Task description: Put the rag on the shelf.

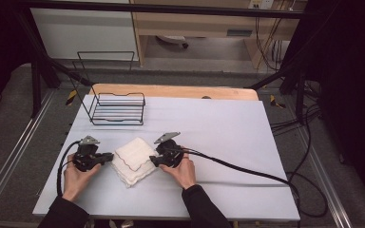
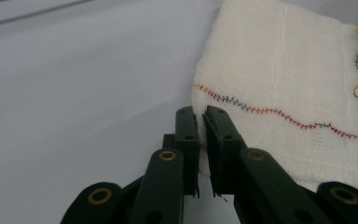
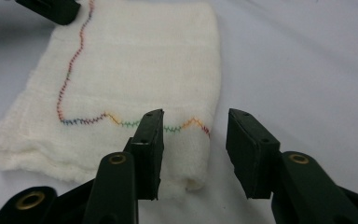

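The soft, light folded cloth (image 1: 134, 160) looked floppy; the left gripper (image 2: 200, 122) pinched its edge, the right gripper (image 3: 195, 133) gaped.

Open tabletop (image 1: 228, 137) is left right of the folded cloth (image 1: 133, 159); the far-left corner is blocked by a wire rack (image 1: 118, 109).

Even overhead light keeps the white table (image 1: 228, 128) bright with soft short shadows and no glare, the room past its far edge and right side falls dark, the high view is soft and low-res, and both gripper views blur toward their bottom edge.
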`<action>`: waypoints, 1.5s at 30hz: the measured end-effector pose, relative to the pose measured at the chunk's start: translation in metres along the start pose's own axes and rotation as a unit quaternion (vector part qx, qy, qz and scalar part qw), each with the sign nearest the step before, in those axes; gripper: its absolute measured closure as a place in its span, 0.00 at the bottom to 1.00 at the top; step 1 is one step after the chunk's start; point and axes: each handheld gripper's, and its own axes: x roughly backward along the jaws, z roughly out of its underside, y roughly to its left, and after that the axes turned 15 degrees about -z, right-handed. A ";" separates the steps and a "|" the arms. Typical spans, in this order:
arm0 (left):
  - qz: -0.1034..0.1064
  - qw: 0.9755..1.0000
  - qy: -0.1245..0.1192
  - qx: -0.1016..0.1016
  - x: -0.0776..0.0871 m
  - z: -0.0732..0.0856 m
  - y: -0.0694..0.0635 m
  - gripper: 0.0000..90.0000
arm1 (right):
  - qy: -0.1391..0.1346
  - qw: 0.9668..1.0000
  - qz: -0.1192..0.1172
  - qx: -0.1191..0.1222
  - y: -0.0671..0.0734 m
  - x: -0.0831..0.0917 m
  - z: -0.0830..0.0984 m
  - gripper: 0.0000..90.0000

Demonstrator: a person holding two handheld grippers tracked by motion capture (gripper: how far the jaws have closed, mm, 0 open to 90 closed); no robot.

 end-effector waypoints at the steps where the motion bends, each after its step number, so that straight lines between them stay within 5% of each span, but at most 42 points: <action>1: 0.001 1.000 -0.001 0.001 0.000 0.000 0.000 0.93 | 0.002 1.000 -0.001 -0.005 -0.001 -0.002 0.002 0.65; 11: 0.005 1.000 -0.001 0.008 0.000 -0.001 0.003 0.93 | 0.000 0.999 -0.034 -0.034 0.002 -0.002 0.009 0.92; 18: 0.003 1.000 -0.006 0.026 -0.004 -0.006 0.005 0.93 | 0.001 0.996 -0.059 -0.064 0.022 0.007 0.015 0.92; 23: -0.018 0.999 -0.008 0.030 -0.003 -0.005 0.003 0.84 | 0.000 0.997 -0.043 -0.071 0.026 0.005 0.021 0.90; 24: -0.023 0.999 -0.010 0.037 0.000 -0.004 0.003 0.73 | 0.000 0.997 -0.039 -0.062 0.025 0.004 0.020 0.85; 26: -0.026 0.998 -0.016 0.055 0.003 -0.001 0.005 0.66 | -0.006 0.998 -0.035 -0.047 0.024 0.006 0.019 0.78; 30: -0.020 0.996 -0.017 0.087 0.002 0.004 0.006 0.62 | -0.027 0.999 -0.034 -0.027 0.021 0.010 0.013 0.66; 42: -0.024 0.995 -0.016 0.095 -0.006 0.003 -0.005 0.76 | -0.085 0.995 -0.023 -0.047 -0.016 0.002 -0.011 0.45; 45: -0.024 0.995 -0.017 0.095 -0.007 0.004 -0.006 0.79 | -0.071 0.996 -0.018 -0.043 -0.022 -0.005 -0.019 0.40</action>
